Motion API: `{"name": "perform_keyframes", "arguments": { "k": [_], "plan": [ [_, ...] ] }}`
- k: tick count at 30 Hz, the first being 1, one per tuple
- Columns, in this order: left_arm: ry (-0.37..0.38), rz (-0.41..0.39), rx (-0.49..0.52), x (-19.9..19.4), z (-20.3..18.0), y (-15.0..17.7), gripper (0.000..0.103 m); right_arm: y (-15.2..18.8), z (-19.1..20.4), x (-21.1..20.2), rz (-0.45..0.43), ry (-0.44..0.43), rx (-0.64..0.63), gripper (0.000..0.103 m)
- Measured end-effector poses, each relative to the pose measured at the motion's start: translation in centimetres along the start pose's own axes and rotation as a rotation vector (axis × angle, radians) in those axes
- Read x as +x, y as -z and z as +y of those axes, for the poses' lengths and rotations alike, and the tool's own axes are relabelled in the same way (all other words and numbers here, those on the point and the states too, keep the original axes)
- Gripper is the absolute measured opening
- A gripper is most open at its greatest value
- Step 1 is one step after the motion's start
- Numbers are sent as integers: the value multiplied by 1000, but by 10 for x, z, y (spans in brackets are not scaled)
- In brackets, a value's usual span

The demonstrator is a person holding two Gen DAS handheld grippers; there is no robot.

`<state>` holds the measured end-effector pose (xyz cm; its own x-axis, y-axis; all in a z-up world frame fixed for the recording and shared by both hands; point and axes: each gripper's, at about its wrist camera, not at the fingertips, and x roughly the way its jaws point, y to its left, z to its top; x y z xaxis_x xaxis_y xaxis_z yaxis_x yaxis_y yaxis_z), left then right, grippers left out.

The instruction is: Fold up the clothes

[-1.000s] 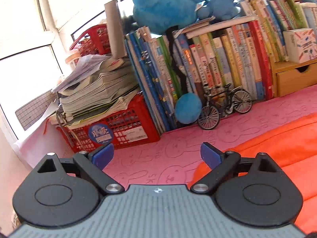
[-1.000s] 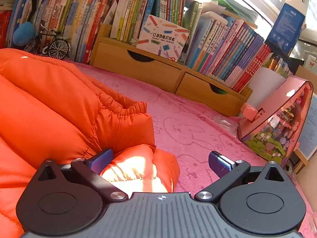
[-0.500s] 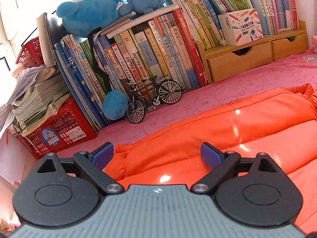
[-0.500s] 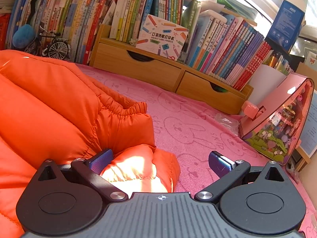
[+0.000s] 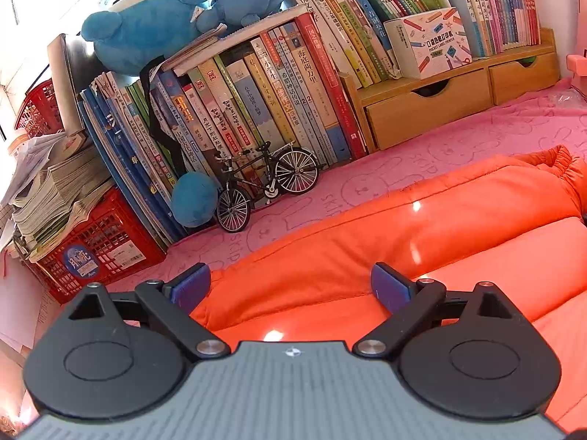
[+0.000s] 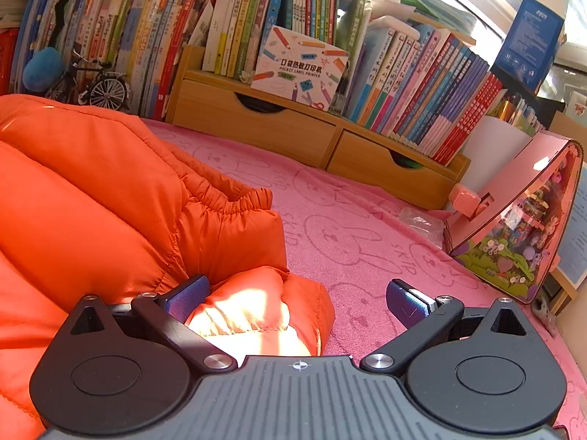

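Desk (image 6: 367, 242) covered by a pink cloth printed with rabbit outlines and the word "SKIP", backed by rows of upright books (image 5: 256, 102), a two-drawer wooden organizer (image 6: 312, 139), a red plastic crate (image 5: 99, 245), a model bicycle (image 5: 264, 183) and blue plush toys (image 5: 165, 22); a white box (image 6: 301, 66) reads "POCKET LABEL PRINTER". The glossy, quilted orange puffer jacket (image 6: 110, 201) lies on the cloth, its elastic-gathered cuff toward the organizer. Left gripper (image 5: 290, 286) and right gripper (image 6: 297, 299) both hold their jaws wide apart, gripping nothing, over the jacket's edges.
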<state>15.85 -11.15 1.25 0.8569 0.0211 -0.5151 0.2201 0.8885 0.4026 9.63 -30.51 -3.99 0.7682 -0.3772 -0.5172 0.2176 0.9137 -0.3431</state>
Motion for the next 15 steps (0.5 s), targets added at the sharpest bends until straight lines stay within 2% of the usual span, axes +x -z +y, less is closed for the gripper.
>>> {"name": "perform_keyframes", "arguments": {
  "k": [7,15],
  "plan": [
    [43,17,-15,16,0,-13,96,0,0,0,-3,4,-3,103],
    [175,15,-92,11,10,-20,97,1,0,0,-4,3,-1,103]
  ]
}}
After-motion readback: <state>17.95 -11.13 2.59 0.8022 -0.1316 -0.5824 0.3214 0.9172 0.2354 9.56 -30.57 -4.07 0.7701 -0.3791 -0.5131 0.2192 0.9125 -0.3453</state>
